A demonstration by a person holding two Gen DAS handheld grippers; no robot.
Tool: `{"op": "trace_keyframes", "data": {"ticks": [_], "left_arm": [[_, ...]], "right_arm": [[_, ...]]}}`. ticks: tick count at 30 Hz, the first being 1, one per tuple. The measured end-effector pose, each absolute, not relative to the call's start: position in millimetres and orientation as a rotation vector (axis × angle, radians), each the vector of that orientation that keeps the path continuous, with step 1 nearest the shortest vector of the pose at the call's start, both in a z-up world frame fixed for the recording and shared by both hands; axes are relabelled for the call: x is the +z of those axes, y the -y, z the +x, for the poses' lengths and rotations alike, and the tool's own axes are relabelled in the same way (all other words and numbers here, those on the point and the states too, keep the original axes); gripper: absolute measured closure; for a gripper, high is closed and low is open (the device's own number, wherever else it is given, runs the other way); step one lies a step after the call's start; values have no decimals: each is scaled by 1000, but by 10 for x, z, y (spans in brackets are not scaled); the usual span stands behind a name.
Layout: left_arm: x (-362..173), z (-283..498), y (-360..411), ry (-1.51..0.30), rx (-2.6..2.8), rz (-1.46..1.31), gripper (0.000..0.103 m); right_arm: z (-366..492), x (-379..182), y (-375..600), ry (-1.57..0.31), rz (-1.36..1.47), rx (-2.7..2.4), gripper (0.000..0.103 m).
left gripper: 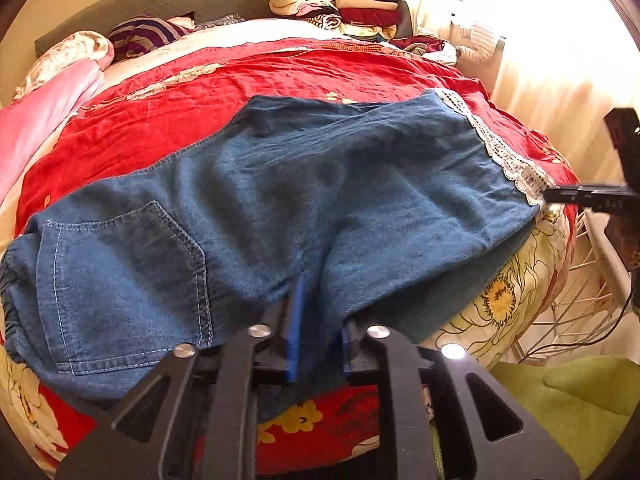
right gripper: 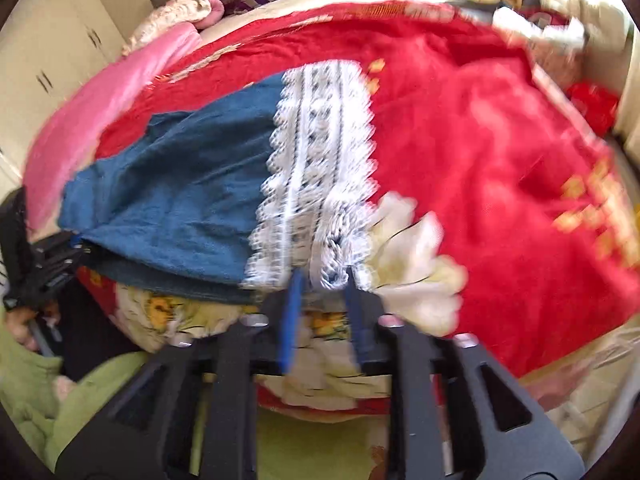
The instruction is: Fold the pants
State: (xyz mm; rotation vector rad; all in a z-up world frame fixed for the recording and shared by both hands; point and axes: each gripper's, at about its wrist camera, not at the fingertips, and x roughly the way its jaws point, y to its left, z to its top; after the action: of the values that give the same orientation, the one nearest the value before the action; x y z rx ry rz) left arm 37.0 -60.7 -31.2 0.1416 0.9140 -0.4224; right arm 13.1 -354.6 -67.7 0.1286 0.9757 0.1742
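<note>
**A:** So where's this at? The blue denim pants with the white lace cuff (left gripper: 280,200) lie flat across the red floral bedspread (left gripper: 160,120), legs stacked one on the other, back pocket at the left, cuffs at the right near the bed's front edge.

**B:** Looks to me like one fold just got laid down. The left gripper (left gripper: 320,316) sits at the near edge mid-length, jaws a little apart with denim between them, though I can't tell if they're pinching. The right gripper (right gripper: 322,276) is at the lace cuff (right gripper: 320,168), jaws slightly apart, lace right at the tips.

**A:** Next move?

**B:** Probably let go, regrip cuff and hem together, then carry them over toward the waistband (left gripper: 12,280). Lace might snag.
</note>
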Motion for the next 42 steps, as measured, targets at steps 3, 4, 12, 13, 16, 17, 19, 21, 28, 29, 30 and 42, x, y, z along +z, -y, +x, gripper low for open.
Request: {"op": "trace_keyframes", "data": {"ticks": [3, 4, 12, 13, 16, 17, 19, 21, 28, 29, 30, 42], "left_arm": [[-308, 348, 597, -912, -434, 134, 79], [-308, 344, 594, -914, -436, 132, 76], [-284, 259, 545, -913, -434, 125, 70], [-280, 263, 541, -913, -434, 124, 70], [-269, 251, 536, -904, -424, 130, 72], [-261, 246, 535, -899, -420, 131, 81], [-250, 245, 529, -897, -425, 127, 91], [-239, 237, 527, -898, -433, 129, 93], [-191, 164, 498, -896, -466, 144, 94], [-200, 167, 511, -902, -475, 148, 93], [-210, 172, 516, -906, -480, 149, 91], [172, 143, -288, -795, -292, -13, 24]], "right_arm": [[99, -445, 3578, -894, 69, 140, 76], [87, -369, 3563, -866, 65, 155, 76], [96, -510, 2917, -876, -77, 405, 74], [80, -551, 2763, -878, -122, 455, 74], [27, -620, 2357, -872, -275, 552, 65], [29, -633, 2265, -853, -321, 561, 62], [-19, -678, 2024, -805, -435, 591, 62], [6, -745, 1871, -769, -526, 576, 63], [34, -807, 1907, -833, -566, 603, 103], [21, -805, 1945, -836, -558, 614, 103], [17, -827, 1972, -845, -554, 621, 103], [153, -513, 2516, -835, -292, 617, 67]]}}
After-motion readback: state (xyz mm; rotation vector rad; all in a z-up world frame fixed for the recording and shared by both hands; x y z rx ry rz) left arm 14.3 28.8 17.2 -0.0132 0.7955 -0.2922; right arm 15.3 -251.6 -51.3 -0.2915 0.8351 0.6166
